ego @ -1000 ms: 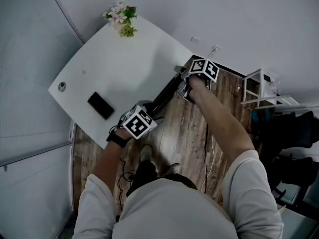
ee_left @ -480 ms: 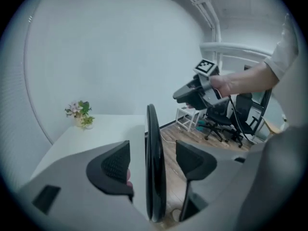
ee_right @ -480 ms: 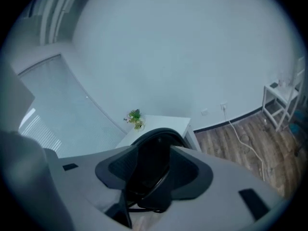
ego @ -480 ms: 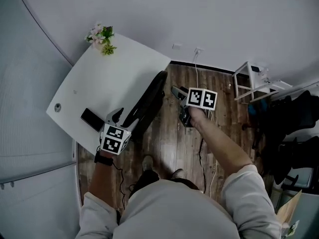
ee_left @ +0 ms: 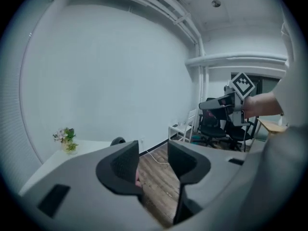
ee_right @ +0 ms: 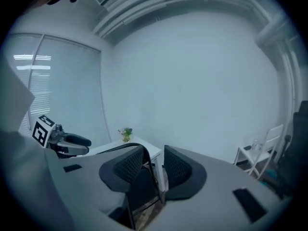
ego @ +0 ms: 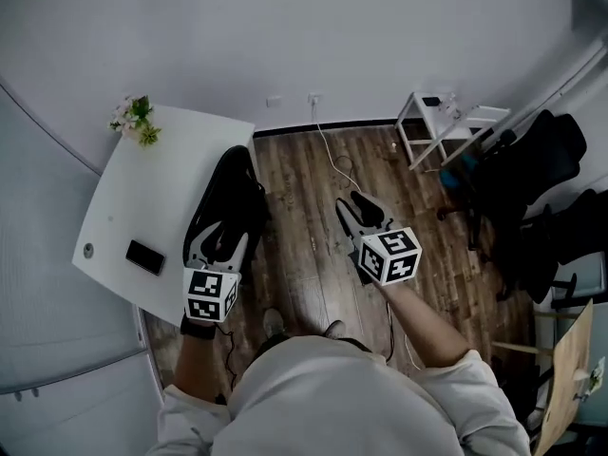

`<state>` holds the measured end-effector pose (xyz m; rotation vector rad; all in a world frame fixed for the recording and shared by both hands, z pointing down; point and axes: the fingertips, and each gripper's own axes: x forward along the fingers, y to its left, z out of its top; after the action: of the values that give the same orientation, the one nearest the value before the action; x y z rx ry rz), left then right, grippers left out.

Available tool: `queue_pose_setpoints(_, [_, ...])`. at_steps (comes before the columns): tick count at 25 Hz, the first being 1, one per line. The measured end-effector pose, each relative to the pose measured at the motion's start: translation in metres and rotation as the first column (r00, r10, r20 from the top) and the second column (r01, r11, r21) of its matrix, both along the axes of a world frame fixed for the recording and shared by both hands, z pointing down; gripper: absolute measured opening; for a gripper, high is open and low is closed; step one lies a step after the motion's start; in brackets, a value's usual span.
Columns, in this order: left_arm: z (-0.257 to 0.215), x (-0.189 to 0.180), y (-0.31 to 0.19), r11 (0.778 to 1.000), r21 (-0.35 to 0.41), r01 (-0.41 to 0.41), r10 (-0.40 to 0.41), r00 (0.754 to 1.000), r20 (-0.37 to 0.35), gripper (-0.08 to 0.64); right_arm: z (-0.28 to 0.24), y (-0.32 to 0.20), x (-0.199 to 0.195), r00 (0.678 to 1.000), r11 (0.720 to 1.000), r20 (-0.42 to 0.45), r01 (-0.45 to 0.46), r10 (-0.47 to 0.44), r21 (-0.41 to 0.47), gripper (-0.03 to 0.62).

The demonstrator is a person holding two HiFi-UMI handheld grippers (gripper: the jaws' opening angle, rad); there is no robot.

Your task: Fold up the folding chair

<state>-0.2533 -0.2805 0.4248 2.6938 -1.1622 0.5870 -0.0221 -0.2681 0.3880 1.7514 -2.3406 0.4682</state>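
Beside the white worktop [ego: 142, 198], the black folding chair [ego: 226, 202] stands folded flat on the wooden floor [ego: 304, 188]. Left claw [ego: 217, 240] and right claw [ego: 351, 205] are both closing with nothing between their jaws.

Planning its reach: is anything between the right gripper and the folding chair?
Nothing visible: only bare floor lies between the right gripper, its empty jaws closing, and the folding chair beside the table.

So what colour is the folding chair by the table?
The folding chair is black; clearest in the head view.

One folding chair [ego: 233, 193], one white table [ego: 142, 183], one phone [ego: 144, 256], one flower bunch [ego: 136, 120], one white rack [ego: 437, 126].
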Motion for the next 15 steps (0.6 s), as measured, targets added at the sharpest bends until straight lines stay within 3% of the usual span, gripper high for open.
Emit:
queue_pose_setpoints(8, [-0.023,0.094,0.060,0.993,0.040,-0.112,0.113,0.993,-0.026,0.086,-0.036,0.111,0.076,0.984,0.984,-0.132,-0.097,0.117,0.150,0.124])
queue_pose_setpoints(15, [-0.028,0.137,0.108,0.986,0.051,-0.159,0.160,0.987,-0.019,0.014,-0.043,0.191,0.120,0.959,0.958,-0.159,-0.200,0.235,0.207,0.036])
